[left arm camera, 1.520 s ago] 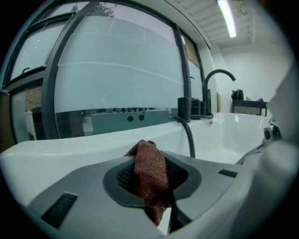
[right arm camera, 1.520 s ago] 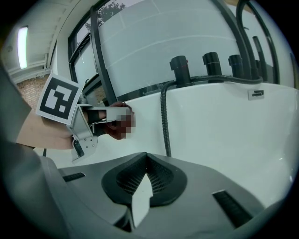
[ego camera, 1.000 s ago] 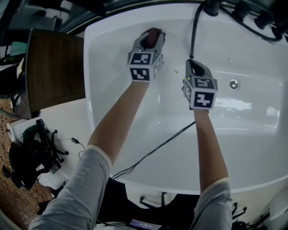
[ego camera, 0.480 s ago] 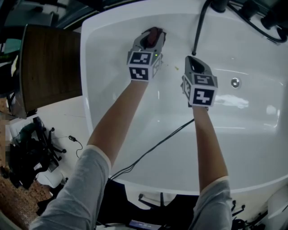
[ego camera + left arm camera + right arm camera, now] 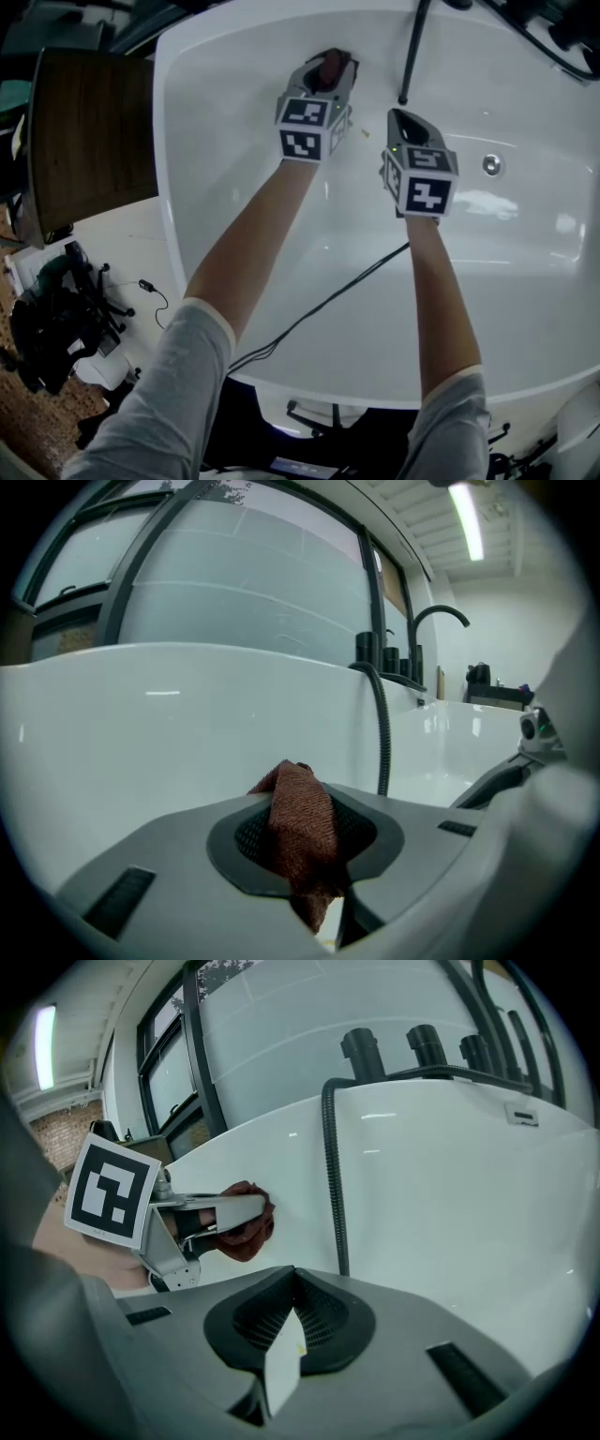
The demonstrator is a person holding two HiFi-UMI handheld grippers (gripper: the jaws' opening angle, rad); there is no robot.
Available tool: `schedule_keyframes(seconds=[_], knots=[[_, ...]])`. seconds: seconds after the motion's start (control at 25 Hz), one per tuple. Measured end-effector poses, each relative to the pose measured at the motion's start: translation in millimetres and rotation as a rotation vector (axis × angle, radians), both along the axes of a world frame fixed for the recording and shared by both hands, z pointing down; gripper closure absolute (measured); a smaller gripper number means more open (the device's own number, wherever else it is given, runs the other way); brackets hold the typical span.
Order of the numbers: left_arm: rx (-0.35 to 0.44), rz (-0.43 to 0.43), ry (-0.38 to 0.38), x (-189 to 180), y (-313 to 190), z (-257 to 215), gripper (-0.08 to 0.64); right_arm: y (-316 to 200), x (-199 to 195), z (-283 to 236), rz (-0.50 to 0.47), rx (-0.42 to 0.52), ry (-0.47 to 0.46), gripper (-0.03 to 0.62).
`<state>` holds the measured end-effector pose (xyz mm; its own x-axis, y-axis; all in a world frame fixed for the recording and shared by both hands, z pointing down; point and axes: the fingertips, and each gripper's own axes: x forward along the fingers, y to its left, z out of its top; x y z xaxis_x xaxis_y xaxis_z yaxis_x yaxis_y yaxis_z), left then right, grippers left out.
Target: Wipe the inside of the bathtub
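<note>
One cloth (image 5: 302, 832) lengthwise in left gripper (image 5: 330, 67)

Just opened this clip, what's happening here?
A person leans over a white bathtub with a gripper in each hand. The left gripper is shut on a reddish-brown cloth and holds it against the tub's far inner wall, left of the dark shower hose. The right gripper hovers beside it, jaws together, with nothing clearly held. Wiping looks under way.
</note>
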<state>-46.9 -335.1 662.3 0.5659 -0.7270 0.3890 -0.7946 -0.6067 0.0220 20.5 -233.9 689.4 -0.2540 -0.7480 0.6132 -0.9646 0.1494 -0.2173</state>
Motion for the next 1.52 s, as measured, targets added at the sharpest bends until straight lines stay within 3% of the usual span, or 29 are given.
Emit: schedule_keyframes(seconds=[0.12,0.28,0.4,0.6,0.72,0.84,1.08,1.24,1.36,1.52], knots=[[-0.01,0.03,0.021,31,7,10,0.468,2,9,6,0.013,-0.007,0.012,0.583],[0.005,0.059,0.011,30,8,13,0.468,2,9,9,0.028,-0.008,0.016,0.583],[0.002,0.037,-0.011,3,7,20,0.468,1,3,11,0.027,-0.002,0.008,0.583],[-0.043,-0.074,-0.05,-63,3,46,0.468,0,-6,17,0.024,0.0,-0.003,0.583],[-0.035,-0.091,-0.048,-71,3,50,0.468,0,-12,24,0.017,-0.001,-0.008,0.583],[-0.032,-0.08,-0.042,-50,5,56,0.468,0,-9,31,0.021,-0.003,-0.01,0.583],[-0.041,0.039,-0.051,22,18,69,0.468,6,-3,42,0.028,-0.02,-0.003,0.583],[-0.042,0.07,-0.043,37,23,72,0.468,9,1,47,0.033,-0.031,0.005,0.583],[-0.025,0.072,-0.046,20,20,68,0.469,9,-2,48,0.03,-0.032,0.009,0.583],[-0.057,-0.05,-0.05,-39,12,80,0.469,6,-1,52,0.037,-0.031,0.006,0.583]])
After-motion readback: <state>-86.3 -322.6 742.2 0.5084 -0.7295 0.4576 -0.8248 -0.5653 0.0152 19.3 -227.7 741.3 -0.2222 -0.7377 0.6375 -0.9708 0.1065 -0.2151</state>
